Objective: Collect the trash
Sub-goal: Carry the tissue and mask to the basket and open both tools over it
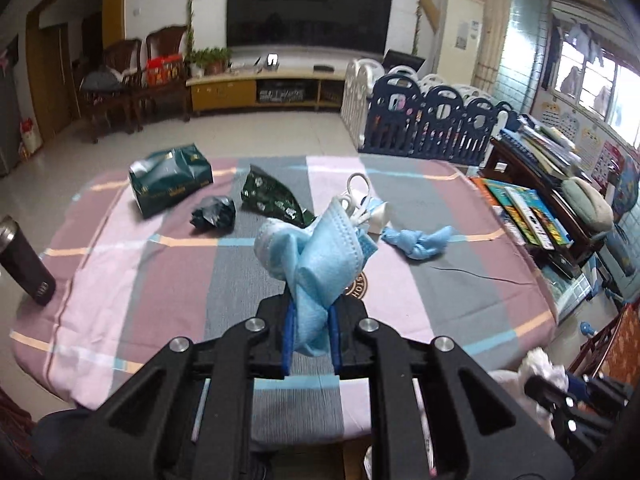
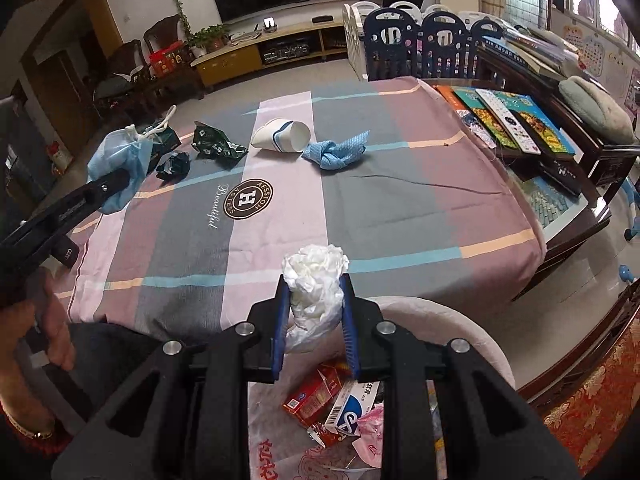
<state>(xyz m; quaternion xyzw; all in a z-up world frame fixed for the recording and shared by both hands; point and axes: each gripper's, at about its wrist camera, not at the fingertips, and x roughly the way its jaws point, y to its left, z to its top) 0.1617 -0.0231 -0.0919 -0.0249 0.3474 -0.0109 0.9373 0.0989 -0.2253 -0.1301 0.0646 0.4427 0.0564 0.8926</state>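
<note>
Trash (image 1: 212,220) across plaid tablecloth (image 1: 440,280), living room beyond.

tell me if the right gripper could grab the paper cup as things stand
Probably not yet: the right gripper is shut on a tissue wad, so its jaws are full. The paper cup lies on its side, uncovered, across the table.

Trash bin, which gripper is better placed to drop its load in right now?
Right. The right gripper holds the white tissue wad directly above the lined trash bin, while the left gripper, gripping the blue face mask, hangs over the table.
</note>
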